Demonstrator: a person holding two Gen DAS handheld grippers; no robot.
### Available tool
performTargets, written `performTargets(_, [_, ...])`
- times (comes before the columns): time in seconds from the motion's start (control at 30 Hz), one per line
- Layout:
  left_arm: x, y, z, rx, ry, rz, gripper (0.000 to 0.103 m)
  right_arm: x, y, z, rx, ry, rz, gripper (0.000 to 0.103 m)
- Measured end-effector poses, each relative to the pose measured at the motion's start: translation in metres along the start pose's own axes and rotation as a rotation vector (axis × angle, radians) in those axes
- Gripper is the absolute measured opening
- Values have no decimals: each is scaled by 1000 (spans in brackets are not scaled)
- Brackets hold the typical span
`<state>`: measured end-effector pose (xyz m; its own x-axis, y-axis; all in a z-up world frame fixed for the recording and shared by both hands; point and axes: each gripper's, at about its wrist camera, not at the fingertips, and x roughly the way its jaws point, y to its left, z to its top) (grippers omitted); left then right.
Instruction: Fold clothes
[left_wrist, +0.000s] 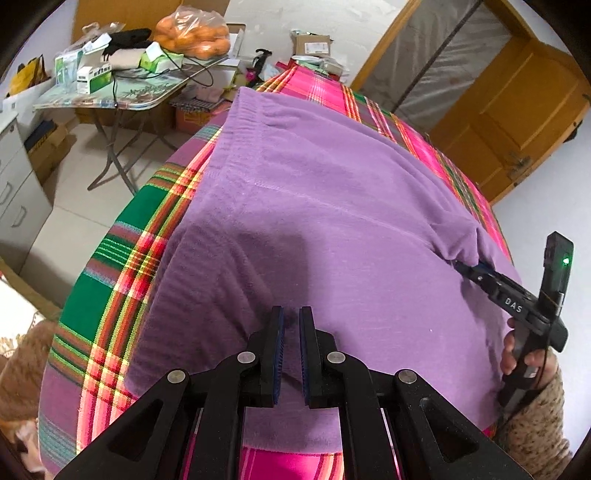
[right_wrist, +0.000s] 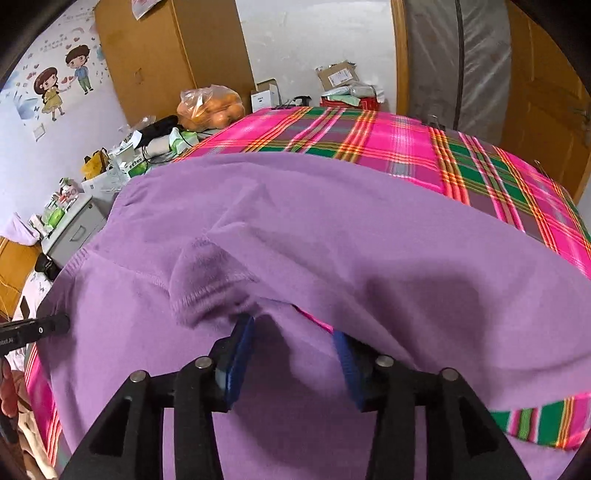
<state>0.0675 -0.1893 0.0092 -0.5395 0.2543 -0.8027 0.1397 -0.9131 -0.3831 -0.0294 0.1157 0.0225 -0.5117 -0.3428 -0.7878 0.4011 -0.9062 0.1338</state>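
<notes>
The right gripper (right_wrist: 291, 354), jaws wide and empty, should leave the purple garment (left_wrist: 332, 206) flat; left gripper (left_wrist: 291, 354), jaws narrow, empty.

"DAS" in white on right gripper (left_wrist: 466, 270) body, box labels on side table (left_wrist: 122, 98) unreadable

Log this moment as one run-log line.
task: fold clothes | purple fleece garment: spread on plaid pink-green bedsheet | left gripper: nearly shut, empty, above garment | right gripper: open, garment fold between pads
</notes>
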Motion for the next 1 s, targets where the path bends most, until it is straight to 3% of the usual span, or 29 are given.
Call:
performTargets(0.1, [1, 1, 2, -8, -2, -6, 8, -2, 7, -8, -47, -9, -20, 17])
performTargets(0.2, [1, 3, 3, -15, -5, -11, 8, -6, 7, -12, -48, 0, 12, 7])
performTargets(0.37, [1, 5, 6, -19, -8, -10, 8, -19, 10, -21, -5, 21, 143, 6])
performTargets(0.53, [-1, 9, 8, -31, -16, 12, 8, -48, 15, -19, 36, -41, 278, 6])
performTargets(0.7, [-2, 11, 7, -38, -18, 16, 8, -41, 12, -23, 31, -18, 212, 6])
performTargets(0.83, [-3, 13, 7, -44, -18, 20, 8, -41, 3, -30, 125, -37, 290, 6])
performTargets(1.0, [-5, 16, 8, -52, -26, 35, 8, -48, 15, -12, 97, -68, 328, 6])
